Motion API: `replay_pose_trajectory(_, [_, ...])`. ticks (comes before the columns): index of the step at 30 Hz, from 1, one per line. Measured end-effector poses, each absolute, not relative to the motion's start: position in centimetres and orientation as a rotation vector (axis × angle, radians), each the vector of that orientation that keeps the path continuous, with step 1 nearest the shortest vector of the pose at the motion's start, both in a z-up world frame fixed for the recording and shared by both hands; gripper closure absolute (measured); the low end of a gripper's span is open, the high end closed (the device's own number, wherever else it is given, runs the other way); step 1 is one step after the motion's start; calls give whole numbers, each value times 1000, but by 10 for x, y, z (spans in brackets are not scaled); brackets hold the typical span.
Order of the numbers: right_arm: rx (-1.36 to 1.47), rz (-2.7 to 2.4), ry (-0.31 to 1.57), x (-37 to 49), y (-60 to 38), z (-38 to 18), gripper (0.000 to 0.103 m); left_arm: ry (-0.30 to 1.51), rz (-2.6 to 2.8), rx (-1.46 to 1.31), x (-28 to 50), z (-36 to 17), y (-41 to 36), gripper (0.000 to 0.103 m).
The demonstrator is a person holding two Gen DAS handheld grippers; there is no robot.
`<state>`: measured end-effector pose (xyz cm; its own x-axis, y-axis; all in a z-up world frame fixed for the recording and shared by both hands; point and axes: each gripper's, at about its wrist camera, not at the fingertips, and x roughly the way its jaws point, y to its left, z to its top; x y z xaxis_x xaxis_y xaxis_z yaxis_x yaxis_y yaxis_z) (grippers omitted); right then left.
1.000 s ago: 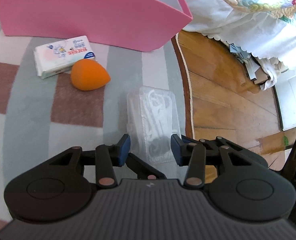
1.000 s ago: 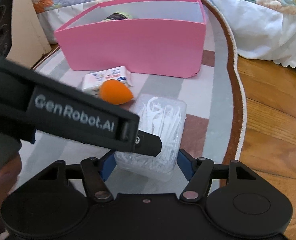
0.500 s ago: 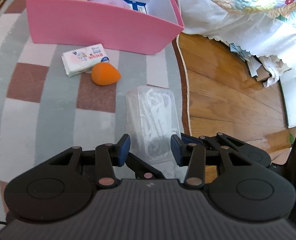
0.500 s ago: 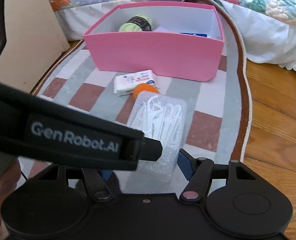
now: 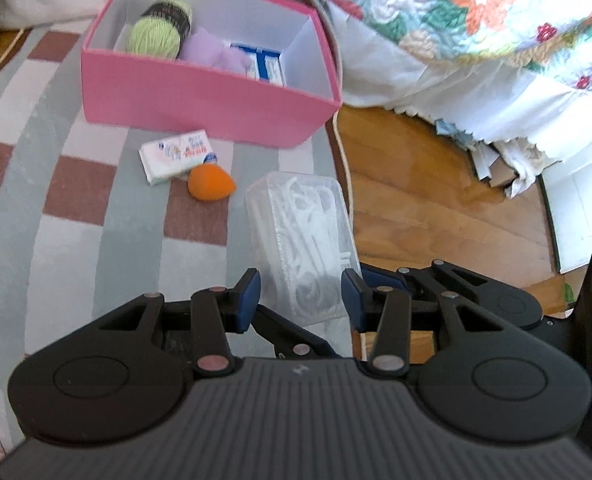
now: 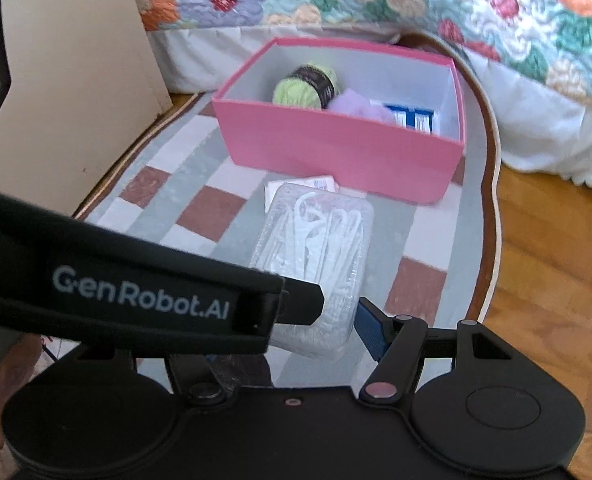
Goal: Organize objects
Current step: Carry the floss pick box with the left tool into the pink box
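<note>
lifted higher | clear ribbed floss box (both tools grip) | pink bin

1. The right claw has a clear floss-pick box between its fingers; the blue pad sits by the box's right side, and the left finger is hidden behind the left claw's black body, which crosses the foreground.
2. Beyond lies a pink box on the checked rug, holding a green yarn ball, something lilac and a blue-and-white pack.
3. A white packet peeks out just behind the floss-pick box.
</note>
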<state>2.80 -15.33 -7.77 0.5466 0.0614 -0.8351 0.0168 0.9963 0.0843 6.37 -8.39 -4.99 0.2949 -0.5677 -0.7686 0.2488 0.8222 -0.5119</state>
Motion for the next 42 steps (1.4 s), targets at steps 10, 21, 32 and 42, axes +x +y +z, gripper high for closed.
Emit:
replay_pose_trajectory(10, [0, 54, 875, 44, -149, -28, 33, 1043, -578, -306, 83, 4, -75, 60])
replay_pose_trajectory(21, [-32, 83, 772, 103, -169, 14, 33, 923, -558, -290, 144, 42, -79, 60])
replay_pose_trajectory(32, [-32, 9, 805, 203, -217, -30, 34, 970, -526, -299, 258, -17, -115, 60])
replay_pose_trajectory(42, [92, 40, 897, 256, -257, -99, 34, 1087, -531, -322, 317, -85, -123, 62])
